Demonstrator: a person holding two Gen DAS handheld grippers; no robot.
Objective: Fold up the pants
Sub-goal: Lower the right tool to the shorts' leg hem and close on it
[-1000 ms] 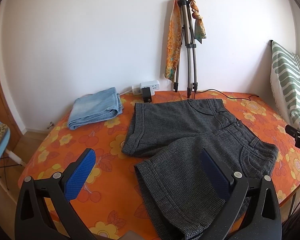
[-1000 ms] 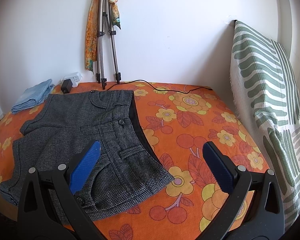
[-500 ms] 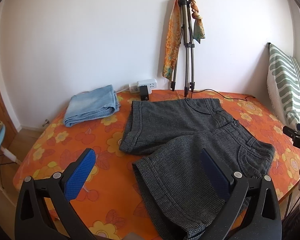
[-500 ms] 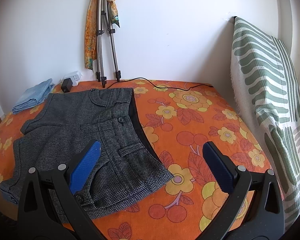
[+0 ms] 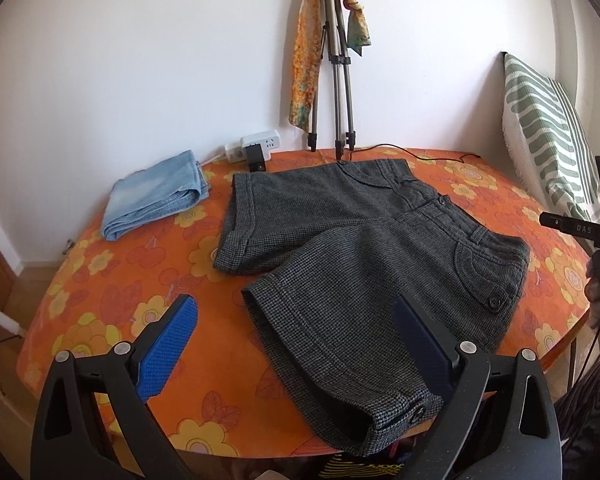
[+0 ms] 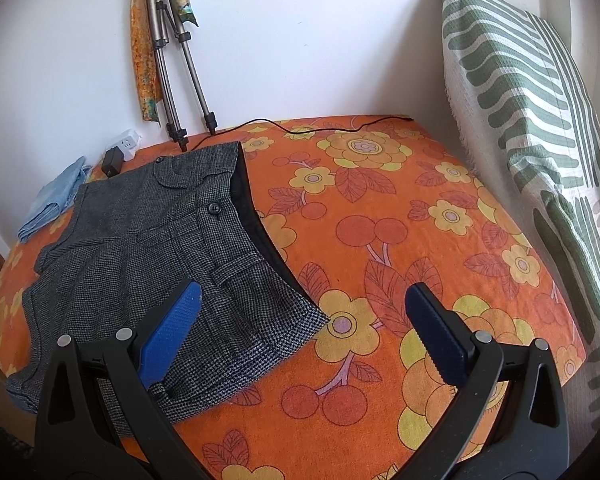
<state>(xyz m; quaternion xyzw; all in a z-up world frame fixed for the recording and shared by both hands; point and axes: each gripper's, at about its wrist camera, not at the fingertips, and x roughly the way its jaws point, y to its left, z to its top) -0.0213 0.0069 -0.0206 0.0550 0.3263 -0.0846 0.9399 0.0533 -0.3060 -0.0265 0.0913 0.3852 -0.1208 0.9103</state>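
Dark grey tweed shorts point(image 5: 364, 256) lie spread flat on the orange flowered table point(image 5: 112, 280), waistband to the right, two legs pointing left and toward me. My left gripper point(image 5: 296, 336) is open and empty, held above the near leg's hem. In the right wrist view the shorts point(image 6: 160, 264) lie at left. My right gripper point(image 6: 300, 320) is open and empty, hovering over the near waistband corner and the tablecloth point(image 6: 400, 220). Part of the right gripper's body shows at the right edge of the left wrist view point(image 5: 588, 224).
Folded light blue jeans point(image 5: 156, 196) lie at the table's back left. A power strip with a black adapter point(image 5: 256, 152) and a tripod draped with a scarf point(image 5: 332, 64) stand against the wall. A green striped cushion point(image 6: 532, 128) leans at the right edge. A black cable point(image 6: 320, 126) runs along the back.
Both grippers have drawn back and risen a little, so more of the near table edge shows. The shorts have not moved. Both grippers stay open.
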